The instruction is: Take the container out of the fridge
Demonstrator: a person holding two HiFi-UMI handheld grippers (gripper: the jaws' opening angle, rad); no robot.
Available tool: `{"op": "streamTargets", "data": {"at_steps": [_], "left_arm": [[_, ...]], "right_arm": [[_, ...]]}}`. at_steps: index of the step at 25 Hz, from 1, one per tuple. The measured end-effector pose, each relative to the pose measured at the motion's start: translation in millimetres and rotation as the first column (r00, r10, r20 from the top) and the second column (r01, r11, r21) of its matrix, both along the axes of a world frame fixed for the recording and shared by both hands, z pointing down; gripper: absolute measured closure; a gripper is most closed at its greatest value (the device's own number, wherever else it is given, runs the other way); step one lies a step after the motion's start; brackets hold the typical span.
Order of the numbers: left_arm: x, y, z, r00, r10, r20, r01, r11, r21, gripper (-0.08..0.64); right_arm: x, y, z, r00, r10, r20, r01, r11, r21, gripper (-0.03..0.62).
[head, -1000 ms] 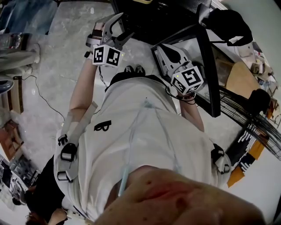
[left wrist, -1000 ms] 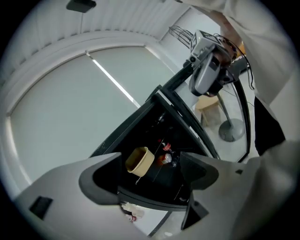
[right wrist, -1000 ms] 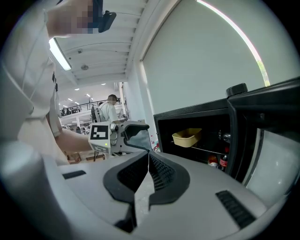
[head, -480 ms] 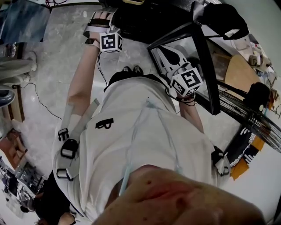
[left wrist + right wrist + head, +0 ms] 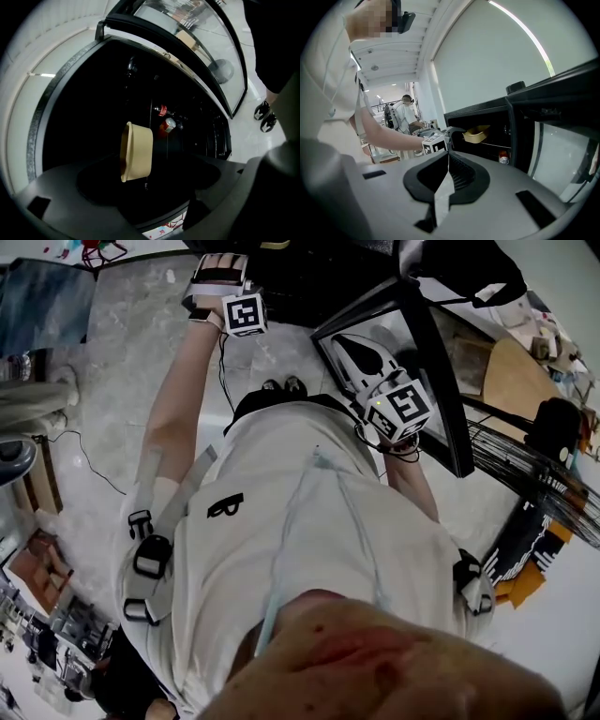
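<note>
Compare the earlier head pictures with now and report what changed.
The left tongs travelled up the head view toward the dark fridge opening and rolled. Their jaws have just been opening, with nothing between them yet. The yellow container sits ahead on its shelf, untouched. The right tongs stayed shut beside the open glass door, and the person's stance is unchanged.

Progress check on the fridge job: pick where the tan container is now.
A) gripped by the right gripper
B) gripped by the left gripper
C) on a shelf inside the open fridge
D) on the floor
C: the tan container sits on a fridge shelf, beyond the left gripper, whose jaws have just been opening with nothing between them.
</note>
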State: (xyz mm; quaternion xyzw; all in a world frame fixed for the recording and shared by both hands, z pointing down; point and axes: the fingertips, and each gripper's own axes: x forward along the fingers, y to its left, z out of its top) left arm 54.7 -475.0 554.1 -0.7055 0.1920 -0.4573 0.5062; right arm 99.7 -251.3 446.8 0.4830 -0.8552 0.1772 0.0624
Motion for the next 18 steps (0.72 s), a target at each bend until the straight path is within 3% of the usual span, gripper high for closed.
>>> {"op": "streamTargets", "data": {"at_steps": [6, 14, 18], "left_arm": [[12, -22, 10, 0.998, -0.014, 0.063, 0.011, 0.999, 0.052, 0.144], [18, -40, 5, 0.996, -0.067, 0.06, 0.062, 0.995, 0.083, 0.154], [19, -38, -1, 0.995, -0.068, 0.067, 0.062, 0.994, 0.091, 0.32]], "right_arm": [[2, -6, 2, 1.0, 0.016, 0.011, -0.016, 1.0, -0.011, 0.575], [6, -8, 1, 1.0, 0.0, 0.021, 0.001, 1.0, -0.009, 0.575], [8, -7, 3, 1.0, 0.004, 0.026, -0.003, 1.0, -0.015, 0.575]]}}
